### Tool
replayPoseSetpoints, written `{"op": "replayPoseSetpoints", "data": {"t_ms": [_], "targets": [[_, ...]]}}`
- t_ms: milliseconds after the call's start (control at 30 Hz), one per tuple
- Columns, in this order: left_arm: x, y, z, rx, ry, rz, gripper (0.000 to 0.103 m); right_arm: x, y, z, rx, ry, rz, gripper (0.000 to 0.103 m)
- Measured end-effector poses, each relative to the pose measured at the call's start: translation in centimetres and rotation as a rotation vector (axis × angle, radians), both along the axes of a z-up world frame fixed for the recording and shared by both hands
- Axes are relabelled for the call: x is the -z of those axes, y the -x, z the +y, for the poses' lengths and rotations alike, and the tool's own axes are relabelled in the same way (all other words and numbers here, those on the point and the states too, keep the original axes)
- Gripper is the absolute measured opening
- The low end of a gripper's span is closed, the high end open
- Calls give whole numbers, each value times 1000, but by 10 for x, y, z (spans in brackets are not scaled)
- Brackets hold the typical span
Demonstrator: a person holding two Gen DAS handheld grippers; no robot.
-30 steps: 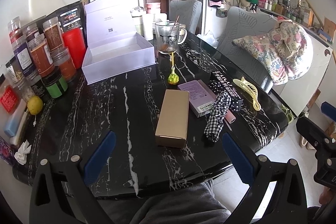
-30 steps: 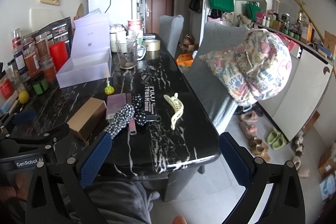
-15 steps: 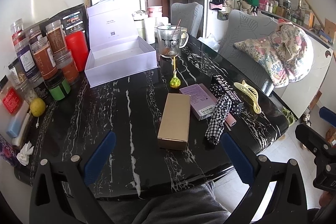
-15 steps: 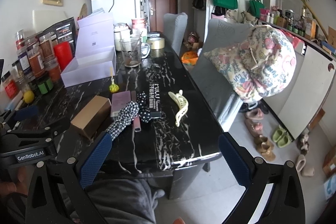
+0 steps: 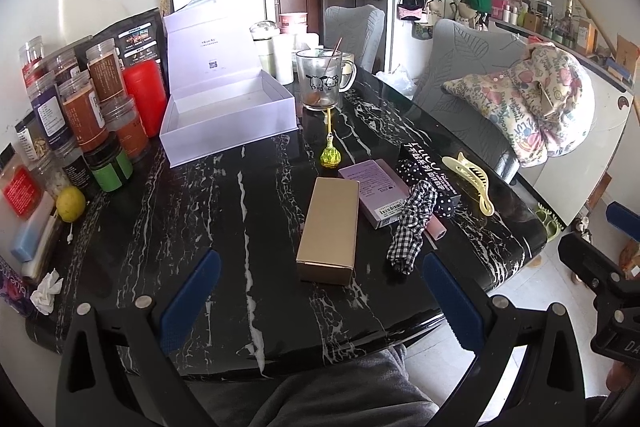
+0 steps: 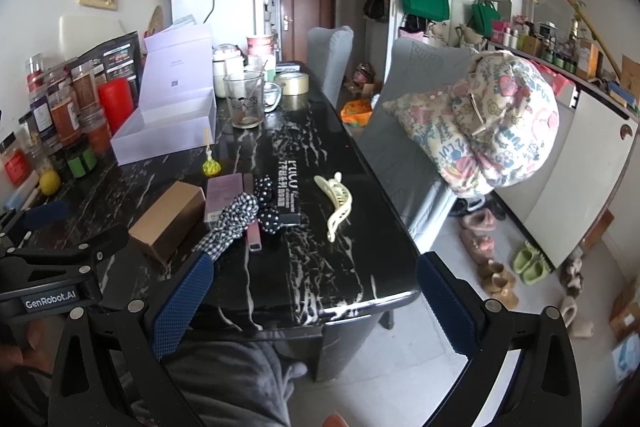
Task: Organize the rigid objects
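Black marble table (image 5: pixel 168 243) fills both views, its near edge just past the grippers. Nearest, the left gripper (image 5: pixel 316 291) hangs above that edge with its blue-padded fingers (image 5: pixel 192 291) spread wide, nothing between them. The right gripper (image 6: pixel 308 291) is likewise splayed wide and empty, over the table's near right corner.

Just beyond the left gripper lies a gold box (image 5: pixel 329 229), lengthwise away from the camera. Beside it on the right sits a purple box (image 5: pixel 374 191), with a checked scrunchie (image 5: pixel 412 223) draped against its near corner and over a pink tube (image 5: pixel 434 230). A dotted scrunchie (image 6: pixel 266 205) and a black box (image 6: pixel 288 191) lie beside those, then a yellow hair clip (image 5: pixel 474 179) near the table's right edge.

Farther on, a small green ornament (image 5: pixel 331 155) stands alone mid-table. Behind it a glass mug (image 5: pixel 320 83) sits beside an open white box (image 5: pixel 228 119), lid upright. Jars (image 5: pixel 80 115) crowd the left wall.
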State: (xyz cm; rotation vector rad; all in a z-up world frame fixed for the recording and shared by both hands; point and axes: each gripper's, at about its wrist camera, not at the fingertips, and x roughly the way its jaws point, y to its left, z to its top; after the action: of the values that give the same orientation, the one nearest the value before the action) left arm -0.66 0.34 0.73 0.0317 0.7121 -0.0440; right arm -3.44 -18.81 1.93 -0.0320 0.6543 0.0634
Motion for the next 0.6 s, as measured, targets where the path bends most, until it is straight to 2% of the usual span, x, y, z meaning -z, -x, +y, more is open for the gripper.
{"op": "replayPoseSetpoints", "data": {"t_ms": [233,600], "targets": [[-1,1,2,8,22,-4,103,1,0,0,0,-15,-5,103],[9,-7,7,-25,-5,-6,103,5,-2,-1,-6,-16,-2,103]]}}
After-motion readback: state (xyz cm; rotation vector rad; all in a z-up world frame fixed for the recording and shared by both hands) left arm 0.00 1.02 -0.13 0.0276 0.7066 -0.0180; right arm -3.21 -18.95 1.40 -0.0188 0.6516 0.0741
